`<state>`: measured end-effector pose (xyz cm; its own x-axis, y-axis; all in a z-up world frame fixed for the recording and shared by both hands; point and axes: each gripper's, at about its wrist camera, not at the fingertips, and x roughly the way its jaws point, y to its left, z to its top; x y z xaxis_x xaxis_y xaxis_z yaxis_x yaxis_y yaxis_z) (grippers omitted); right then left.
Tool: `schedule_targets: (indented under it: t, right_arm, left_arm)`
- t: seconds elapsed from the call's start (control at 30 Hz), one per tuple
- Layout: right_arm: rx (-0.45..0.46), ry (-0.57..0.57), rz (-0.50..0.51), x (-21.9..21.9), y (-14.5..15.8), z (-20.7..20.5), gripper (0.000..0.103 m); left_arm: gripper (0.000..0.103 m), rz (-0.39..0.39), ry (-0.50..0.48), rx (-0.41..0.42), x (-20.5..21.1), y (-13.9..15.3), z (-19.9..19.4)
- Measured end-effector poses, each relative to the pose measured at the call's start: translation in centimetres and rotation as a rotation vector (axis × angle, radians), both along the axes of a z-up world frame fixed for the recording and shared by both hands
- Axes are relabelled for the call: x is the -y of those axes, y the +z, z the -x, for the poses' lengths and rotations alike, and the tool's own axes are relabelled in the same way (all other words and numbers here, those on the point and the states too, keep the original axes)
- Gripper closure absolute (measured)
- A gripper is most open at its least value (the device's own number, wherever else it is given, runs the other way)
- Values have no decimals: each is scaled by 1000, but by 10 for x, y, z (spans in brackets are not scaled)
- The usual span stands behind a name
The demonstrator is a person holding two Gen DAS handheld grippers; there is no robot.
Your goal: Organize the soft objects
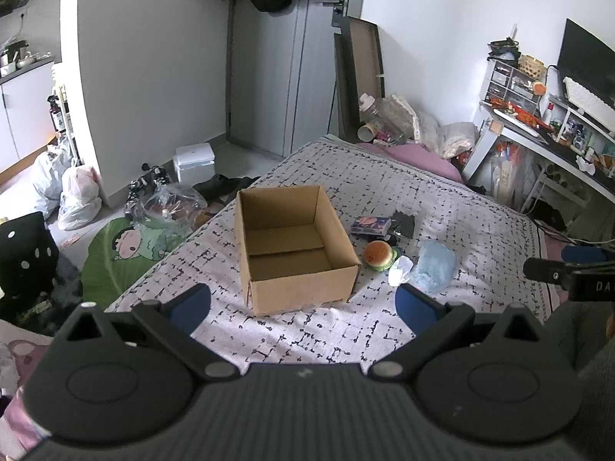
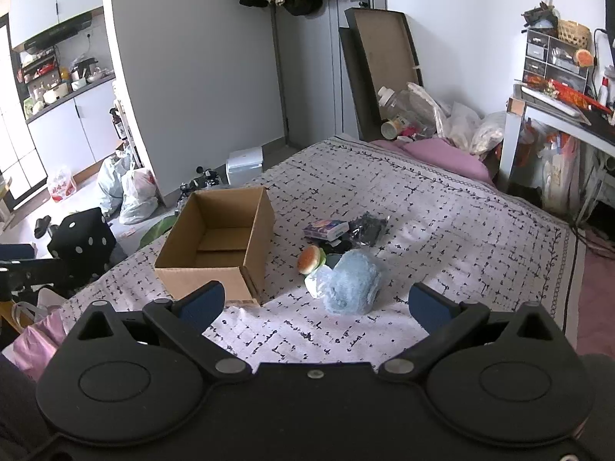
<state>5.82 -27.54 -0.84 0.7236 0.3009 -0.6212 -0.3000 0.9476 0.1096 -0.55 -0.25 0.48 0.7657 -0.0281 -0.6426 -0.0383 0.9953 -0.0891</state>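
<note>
Both grippers, left (image 1: 303,303) and right (image 2: 316,305), hover over the bed (image 2: 442,207) with fingers spread wide, grasping nothing. An empty box (image 1: 296,246) stands on it, toys (image 2: 348,282) just beside.

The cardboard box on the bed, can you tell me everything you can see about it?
The cardboard box is plain brown, rectangular and open at the top, with no flaps showing above its rim. It is empty: only its two bottom flaps show inside, meeting at a seam. It stands upright on the patterned bedspread, near the bed's edge. The toys and packets lie beside it, apart from it. Nothing touches it except the bedspread beneath.
</note>
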Motion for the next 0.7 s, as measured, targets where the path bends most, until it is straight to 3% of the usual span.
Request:
schedule_targets:
  t: [0.7]
  right_arm:
    - [41,-43,13,4,2,4,0]
  left_arm:
    - [1,23,-39,27,-1,4,-4]
